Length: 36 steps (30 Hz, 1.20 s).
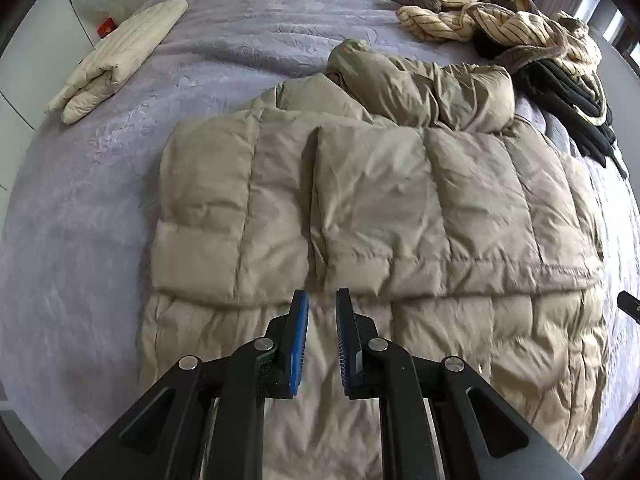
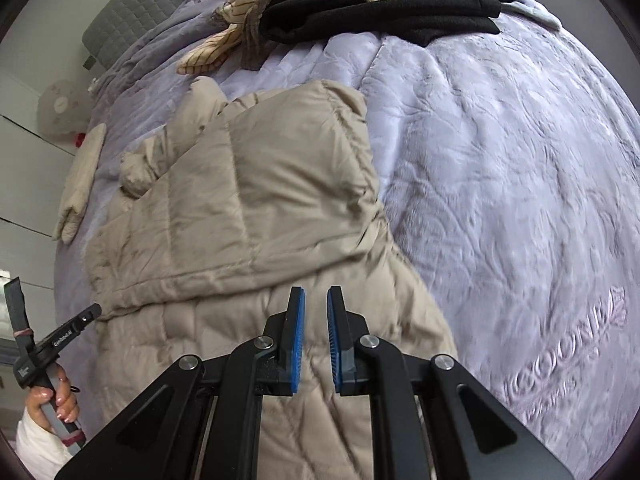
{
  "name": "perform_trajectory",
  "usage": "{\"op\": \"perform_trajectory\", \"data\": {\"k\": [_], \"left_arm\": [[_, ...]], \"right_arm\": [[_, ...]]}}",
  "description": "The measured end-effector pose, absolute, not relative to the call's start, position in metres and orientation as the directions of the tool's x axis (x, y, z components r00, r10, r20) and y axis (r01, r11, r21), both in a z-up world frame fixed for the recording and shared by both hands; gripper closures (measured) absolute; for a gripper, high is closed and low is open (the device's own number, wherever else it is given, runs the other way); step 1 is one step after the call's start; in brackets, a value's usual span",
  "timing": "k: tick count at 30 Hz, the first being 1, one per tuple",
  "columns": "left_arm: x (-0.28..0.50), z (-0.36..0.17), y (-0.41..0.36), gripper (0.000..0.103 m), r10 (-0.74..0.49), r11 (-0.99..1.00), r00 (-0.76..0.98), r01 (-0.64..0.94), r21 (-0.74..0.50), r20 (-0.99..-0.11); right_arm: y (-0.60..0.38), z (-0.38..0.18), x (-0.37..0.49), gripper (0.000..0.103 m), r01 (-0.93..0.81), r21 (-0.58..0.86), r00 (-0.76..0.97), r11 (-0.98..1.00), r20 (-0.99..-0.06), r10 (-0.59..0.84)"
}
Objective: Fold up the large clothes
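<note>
A large tan quilted down coat (image 1: pixel 380 208) lies flat on the lilac bedspread (image 1: pixel 80 200), its two front halves folded inward and its hood bunched at the far end. My left gripper (image 1: pixel 322 300) hovers over the coat's near hem, fingers slightly apart and holding nothing. In the right wrist view the same coat (image 2: pixel 248 200) lies left of centre. My right gripper (image 2: pixel 316 296) hovers over its right hem side, fingers slightly apart and empty. The left gripper also shows at that view's left edge (image 2: pixel 86 316).
A folded cream quilted garment (image 1: pixel 120 60) lies at the far left. A striped cream garment (image 1: pixel 500 20) and black folded clothes (image 1: pixel 580 108) are piled at the far right. Bare bedspread (image 2: pixel 500 200) stretches right of the coat. A grey headboard (image 2: pixel 128 20) is behind.
</note>
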<state>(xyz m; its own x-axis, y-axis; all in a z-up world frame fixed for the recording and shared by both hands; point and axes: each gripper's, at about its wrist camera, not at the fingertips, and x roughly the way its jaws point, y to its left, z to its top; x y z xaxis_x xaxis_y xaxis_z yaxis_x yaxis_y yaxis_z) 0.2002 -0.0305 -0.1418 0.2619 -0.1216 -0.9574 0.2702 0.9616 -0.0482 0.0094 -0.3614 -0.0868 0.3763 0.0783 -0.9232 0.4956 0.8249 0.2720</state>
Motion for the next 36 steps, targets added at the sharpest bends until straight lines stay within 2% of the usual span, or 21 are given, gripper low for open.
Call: {"op": "perform_trajectory", "data": {"k": [15,17,19,21,25,26,27,28,33,35,36], "left_arm": [[0.14,-0.114,-0.011,0.088,-0.102,0.957,0.231,0.289,-0.032,-0.968],[0.132,-0.113,-0.006,0.088,-0.107,0.958,0.221,0.283,-0.041,-0.97],[0.124,-0.112,-0.002,0.088,-0.102,0.96,0.212,0.277,-0.04,-0.972],[0.119,-0.111,0.003,0.088,-0.103,0.962,0.208,0.268,-0.044,-0.973],[0.112,-0.109,0.014,0.087,-0.097,0.97,0.203,0.24,-0.047,-0.974],[0.111,-0.109,0.016,0.078,-0.093,0.971,0.2,0.235,-0.044,-0.975],[0.11,-0.108,0.019,0.026,-0.092,0.972,0.2,0.231,-0.045,-0.976],[0.109,-0.107,0.021,0.0,-0.086,0.974,0.205,0.225,-0.039,-0.975],[0.103,-0.093,0.031,0.001,-0.064,0.972,0.274,0.234,0.002,-0.96],[0.102,-0.089,0.035,0.001,-0.064,0.973,0.288,0.231,0.004,-0.956],[0.102,-0.087,0.038,0.001,-0.066,0.975,0.292,0.223,0.001,-0.954]], "right_arm": [[-0.321,-0.057,-0.015,0.09,0.474,0.285,0.369,0.833,-0.923,0.106],[-0.318,-0.053,-0.019,0.085,0.47,0.285,0.37,0.835,-0.923,0.106],[-0.314,-0.049,-0.022,0.075,0.468,0.284,0.373,0.837,-0.922,0.104],[-0.311,-0.046,-0.026,0.07,0.47,0.284,0.377,0.836,-0.921,0.101],[-0.305,-0.04,-0.032,0.068,0.473,0.289,0.382,0.832,-0.919,0.102],[-0.303,-0.039,-0.033,0.068,0.473,0.289,0.381,0.832,-0.919,0.103],[-0.301,-0.039,-0.033,0.066,0.473,0.289,0.381,0.832,-0.919,0.102],[-0.298,-0.038,-0.034,0.064,0.473,0.288,0.381,0.833,-0.919,0.102],[-0.287,-0.035,-0.036,0.06,0.475,0.286,0.383,0.832,-0.918,0.097],[-0.281,-0.033,-0.036,0.051,0.472,0.285,0.393,0.834,-0.915,0.09],[-0.278,-0.031,-0.036,0.038,0.47,0.279,0.404,0.837,-0.912,0.077]]}}
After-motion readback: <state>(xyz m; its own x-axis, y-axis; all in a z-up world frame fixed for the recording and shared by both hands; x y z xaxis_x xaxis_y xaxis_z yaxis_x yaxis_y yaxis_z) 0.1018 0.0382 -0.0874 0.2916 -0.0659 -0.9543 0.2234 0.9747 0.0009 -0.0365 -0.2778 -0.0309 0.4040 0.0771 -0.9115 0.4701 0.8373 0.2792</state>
